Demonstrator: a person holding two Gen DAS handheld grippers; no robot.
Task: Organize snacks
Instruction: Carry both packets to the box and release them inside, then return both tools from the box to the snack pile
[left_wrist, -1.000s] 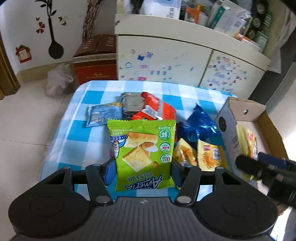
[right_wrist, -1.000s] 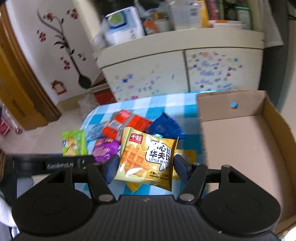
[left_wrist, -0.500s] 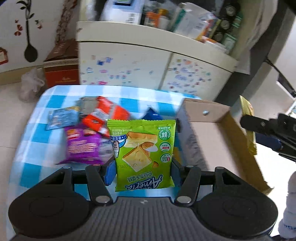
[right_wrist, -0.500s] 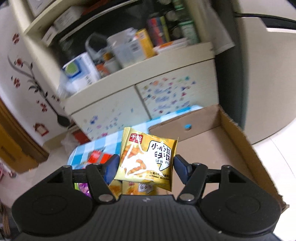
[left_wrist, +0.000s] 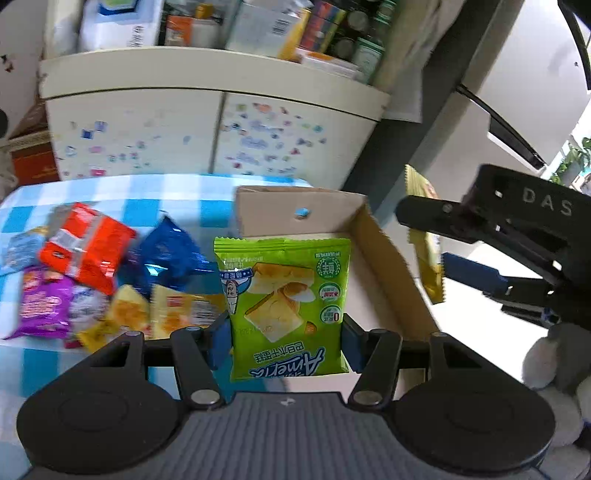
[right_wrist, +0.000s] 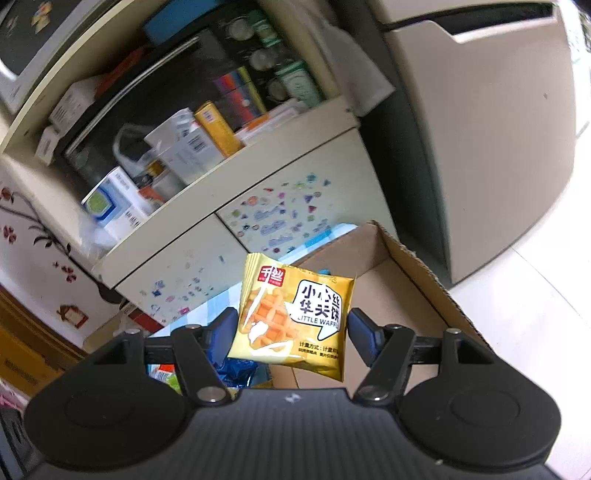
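My left gripper (left_wrist: 282, 341) is shut on a green cracker packet (left_wrist: 286, 306), held upright over the near left part of the open cardboard box (left_wrist: 388, 280). My right gripper (right_wrist: 291, 332) is shut on a yellow waffle packet (right_wrist: 295, 317), tilted and raised above the same cardboard box (right_wrist: 417, 288). In the left wrist view the right gripper (left_wrist: 424, 229) shows at the right of the box, with the yellow waffle packet (left_wrist: 424, 258) seen edge-on. Several loose snack packets lie on the blue checked tablecloth (left_wrist: 155, 195), among them a red packet (left_wrist: 85, 247), a blue packet (left_wrist: 170, 254) and a purple packet (left_wrist: 44, 302).
A cream cabinet (left_wrist: 207, 122) with stickers on its doors and crowded shelves stands behind the table. A white appliance (right_wrist: 480, 140) stands to the right of the box. A brown carton (left_wrist: 29, 158) sits on the floor at the left. A gloved hand (left_wrist: 557, 369) shows at the right edge.
Both grippers have swung right, from over the packets on the cloth to the box, each keeping its packet. The right gripper has rolled, tilting its view, and has risen.
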